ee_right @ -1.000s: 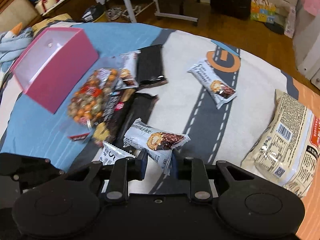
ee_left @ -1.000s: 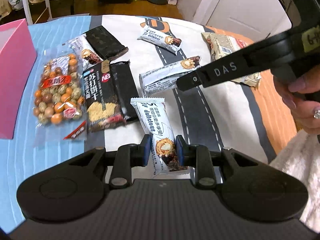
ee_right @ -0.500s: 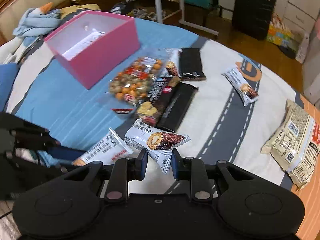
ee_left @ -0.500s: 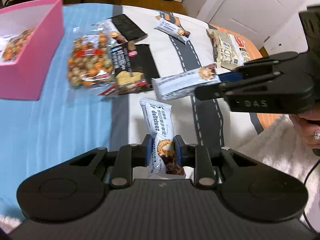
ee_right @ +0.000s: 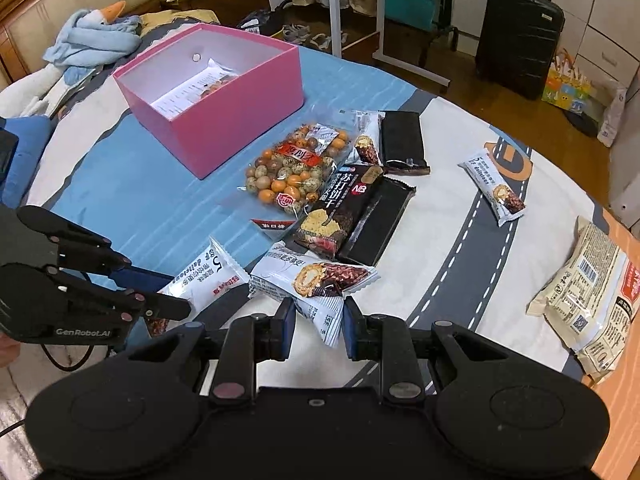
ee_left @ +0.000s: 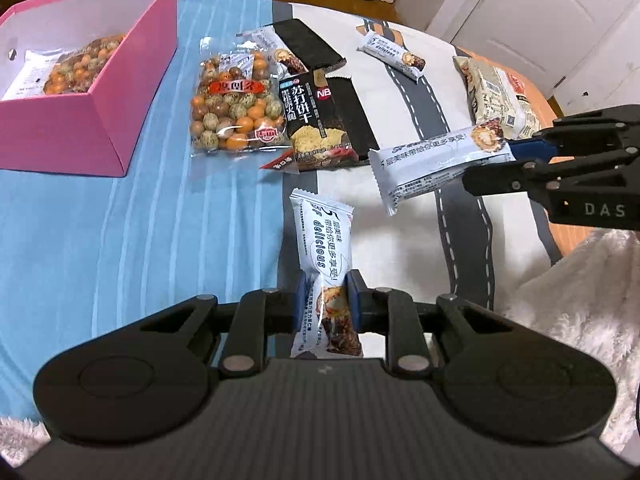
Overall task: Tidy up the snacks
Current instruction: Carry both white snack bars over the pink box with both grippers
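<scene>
In my left gripper (ee_left: 327,300) I clamp a white foil-wrapped snack bar (ee_left: 325,240) by its picture end, lifted clear of the blue-striped cloth (ee_left: 140,240); my right gripper (ee_right: 318,322) pinches a second white wrapped bar (ee_right: 316,280) by a corner, held above the grey road-print cloth (ee_right: 460,260). Both jaws are closed tight on their wrappers. The open pink cardboard box (ee_left: 92,132) sits well apart at the far left and already holds one clear bag of coated nuts (ee_left: 76,68), so I judge the sorting barely begun. Still out on the cloth are another clear nut bag with a red label (ee_left: 236,116), a black cracker pack (ee_left: 316,124), a plain black packet (ee_left: 308,44), a third white bar (ee_left: 394,54) and a beige printed pouch (ee_left: 500,96). My bar reads "delicious" beside Chinese text; the cracker pack shows "NB"; the right gripper's body carries "DAS", and the left one's "GenRobot.AI".
</scene>
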`<action>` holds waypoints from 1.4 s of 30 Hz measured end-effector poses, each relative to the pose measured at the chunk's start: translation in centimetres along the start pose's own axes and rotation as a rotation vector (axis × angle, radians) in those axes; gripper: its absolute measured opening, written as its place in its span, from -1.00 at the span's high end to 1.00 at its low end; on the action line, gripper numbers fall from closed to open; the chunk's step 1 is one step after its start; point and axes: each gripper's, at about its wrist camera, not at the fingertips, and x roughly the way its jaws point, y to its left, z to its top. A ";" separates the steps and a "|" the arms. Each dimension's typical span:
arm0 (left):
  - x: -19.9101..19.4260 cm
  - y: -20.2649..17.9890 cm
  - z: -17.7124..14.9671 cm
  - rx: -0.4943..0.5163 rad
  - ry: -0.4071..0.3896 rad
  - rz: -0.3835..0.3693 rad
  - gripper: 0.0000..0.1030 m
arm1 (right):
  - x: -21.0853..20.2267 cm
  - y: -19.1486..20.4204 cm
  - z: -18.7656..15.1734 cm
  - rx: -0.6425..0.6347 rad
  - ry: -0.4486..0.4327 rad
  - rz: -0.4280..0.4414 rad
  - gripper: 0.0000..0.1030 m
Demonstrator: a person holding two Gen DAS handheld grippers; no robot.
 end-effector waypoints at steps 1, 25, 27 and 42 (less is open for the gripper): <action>0.0 0.0 -0.1 -0.001 0.000 -0.001 0.60 | 0.0 0.0 -0.1 -0.002 0.003 -0.002 0.44; -11.3 6.3 -0.8 -0.064 -0.020 0.074 0.61 | -4.0 9.6 3.5 -0.251 0.001 0.124 0.44; -12.1 7.4 -0.2 -0.082 -0.033 0.088 0.61 | -4.3 10.4 4.5 -0.266 -0.014 0.124 0.44; -14.7 15.7 8.4 -0.177 -0.193 0.137 0.61 | -1.7 13.5 14.5 -0.280 -0.138 0.131 0.45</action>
